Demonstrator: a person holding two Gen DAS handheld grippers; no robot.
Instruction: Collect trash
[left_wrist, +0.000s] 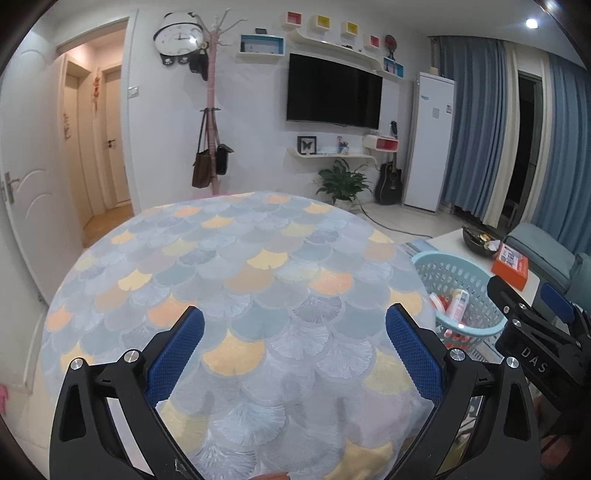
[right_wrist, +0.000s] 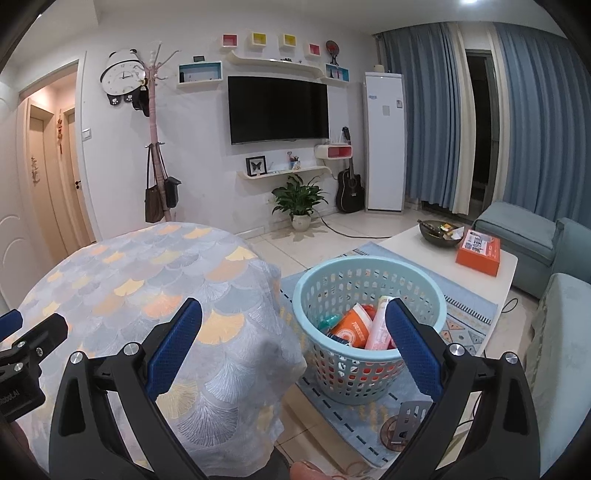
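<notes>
Hovering over the round worktop (left_wrist: 236, 266) in its fan-patterned grey and orange cloth, the left tongs (left_wrist: 295, 350) and right tongs (right_wrist: 293, 339) both stand spread wide with nothing between them. Collected trash lies in the pale blue perforated plastic basket (right_wrist: 332, 363) on the floor beside the worktop. Reaching in carelessly could tip the basket. Its deeper contents stay hidden, and no loose trash shows
</notes>
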